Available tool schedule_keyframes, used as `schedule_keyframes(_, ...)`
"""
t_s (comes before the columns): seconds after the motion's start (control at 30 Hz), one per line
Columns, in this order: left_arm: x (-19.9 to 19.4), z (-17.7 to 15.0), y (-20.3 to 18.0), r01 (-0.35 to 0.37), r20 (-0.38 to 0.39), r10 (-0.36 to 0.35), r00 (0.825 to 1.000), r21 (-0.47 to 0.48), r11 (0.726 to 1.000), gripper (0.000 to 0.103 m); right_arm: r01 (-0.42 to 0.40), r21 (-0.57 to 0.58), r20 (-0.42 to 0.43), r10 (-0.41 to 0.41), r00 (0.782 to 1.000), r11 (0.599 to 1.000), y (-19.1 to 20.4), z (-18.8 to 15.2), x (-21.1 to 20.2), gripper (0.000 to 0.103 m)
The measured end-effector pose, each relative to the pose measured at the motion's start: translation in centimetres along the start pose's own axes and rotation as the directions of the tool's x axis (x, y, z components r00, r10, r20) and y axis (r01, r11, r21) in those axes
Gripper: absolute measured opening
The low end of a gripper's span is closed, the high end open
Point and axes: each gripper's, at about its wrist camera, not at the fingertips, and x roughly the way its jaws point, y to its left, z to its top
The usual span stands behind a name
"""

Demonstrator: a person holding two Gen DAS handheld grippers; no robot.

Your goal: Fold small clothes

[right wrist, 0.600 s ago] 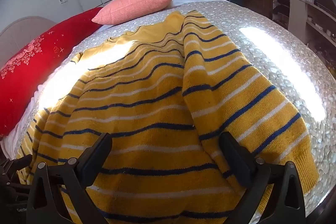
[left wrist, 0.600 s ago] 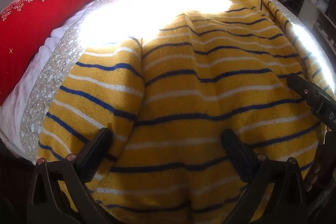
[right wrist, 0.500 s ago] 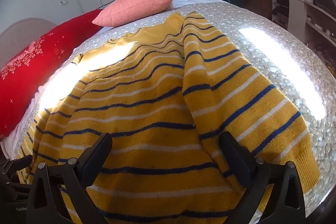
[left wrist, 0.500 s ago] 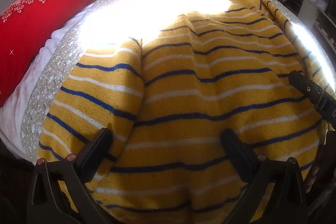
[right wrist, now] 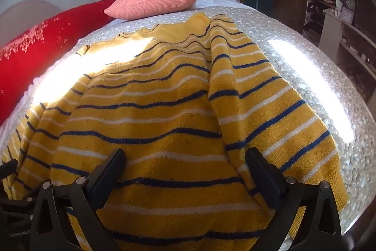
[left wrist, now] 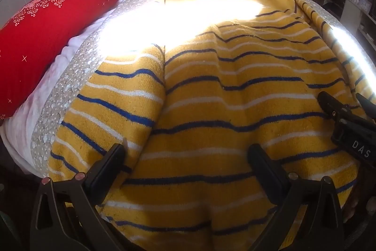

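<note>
A yellow sweater (left wrist: 225, 109) with blue and white stripes lies spread on the bed, both sleeves folded in over the body; it fills the right wrist view (right wrist: 152, 124) too. My left gripper (left wrist: 188, 164) is open just above the sweater's near hem, towards its left sleeve. My right gripper (right wrist: 185, 164) is open above the near hem, close to the right sleeve (right wrist: 263, 109). The right gripper also shows at the right edge of the left wrist view (left wrist: 347, 119). Neither holds anything.
The sweater rests on a grey speckled bedspread (right wrist: 312, 67). A long red pillow (left wrist: 47, 34) lies along the left and a pink cushion (right wrist: 155, 1) at the head. Shelves with clutter (right wrist: 340, 15) stand to the right. Bright sun patches cross the bed.
Both grippers have drifted slightly; in the left wrist view the right gripper has moved a little further in over the sweater's right side. Both stay open.
</note>
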Motion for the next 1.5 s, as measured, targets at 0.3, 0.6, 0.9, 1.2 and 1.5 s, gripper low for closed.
schedule_keyframes(0.3,-0.1,-0.1,-0.3,-0.015,0.004,0.015,1.0,0.009,1.0,0.103,0.014,-0.004,-0.009,-0.014,1.0,1.0,-0.1,-0.1,-0.6,0.103)
schedule_keyframes(0.6,-0.7,-0.6,0.1,0.021,0.003,-0.021,1.0,-0.01,1.0,0.103,0.072,0.021,0.046,-0.073,0.996,0.997,0.1,-1.9,-2.4,0.103)
schedule_keyframes(0.9,-0.5,-0.9,-0.4,-0.02,0.04,0.02,0.999,0.0,1.0,0.103,0.074,0.024,0.037,-0.075,0.996,0.997,-0.1,-2.2,-2.2,0.103)
schedule_keyframes(1.2,-1.0,-0.5,0.2,0.021,0.015,-0.02,1.0,-0.002,1.0,0.103,0.086,0.011,0.025,-0.086,0.996,0.996,0.1,-1.5,-3.1,0.103)
schedule_keyframes(1.5,-6.0,0.0,-0.4,0.097,0.129,-0.098,0.987,0.013,0.995,0.103,0.135,0.1,0.147,-0.148,0.978,0.986,-2.2,-0.1,-6.9,0.103)
